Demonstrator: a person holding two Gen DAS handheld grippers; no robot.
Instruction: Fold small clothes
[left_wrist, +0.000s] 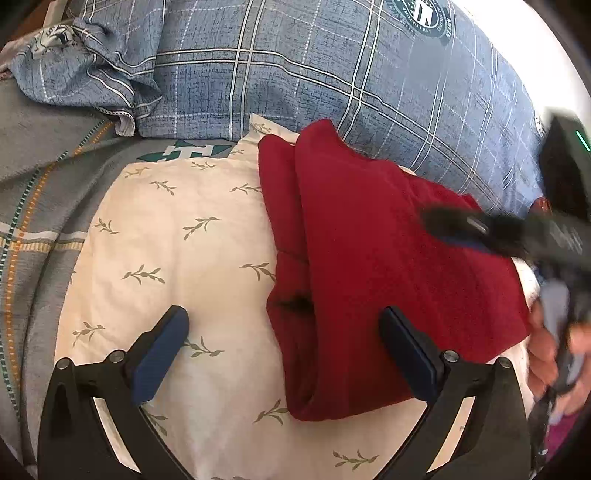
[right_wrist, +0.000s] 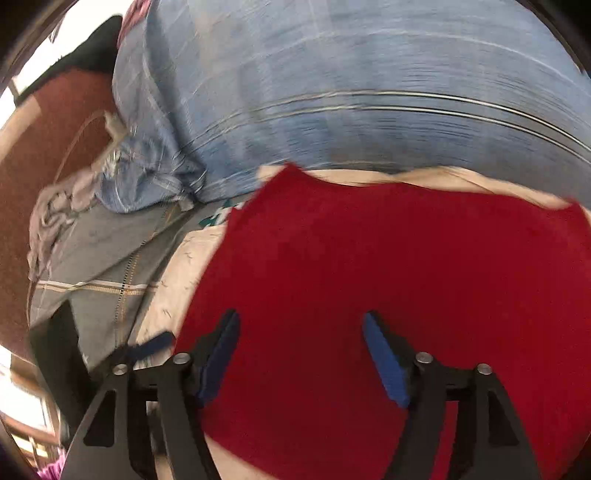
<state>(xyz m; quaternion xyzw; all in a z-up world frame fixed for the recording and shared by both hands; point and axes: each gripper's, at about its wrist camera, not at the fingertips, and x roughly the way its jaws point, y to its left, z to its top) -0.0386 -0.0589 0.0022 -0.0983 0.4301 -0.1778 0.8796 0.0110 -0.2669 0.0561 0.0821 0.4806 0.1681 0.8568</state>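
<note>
A dark red garment lies folded lengthwise on a white cloth with a green leaf print. My left gripper is open and empty, its jaws wide apart above the garment's near left fold. The right gripper shows blurred at the right of the left wrist view, above the garment's right part. In the right wrist view the red garment fills the middle. My right gripper is open and empty just above it. This view is motion-blurred.
A blue plaid pillow lies behind the garment, and shows in the right wrist view. A grey striped blanket covers the bed to the left. A person's hand holds the right gripper's handle at the right edge.
</note>
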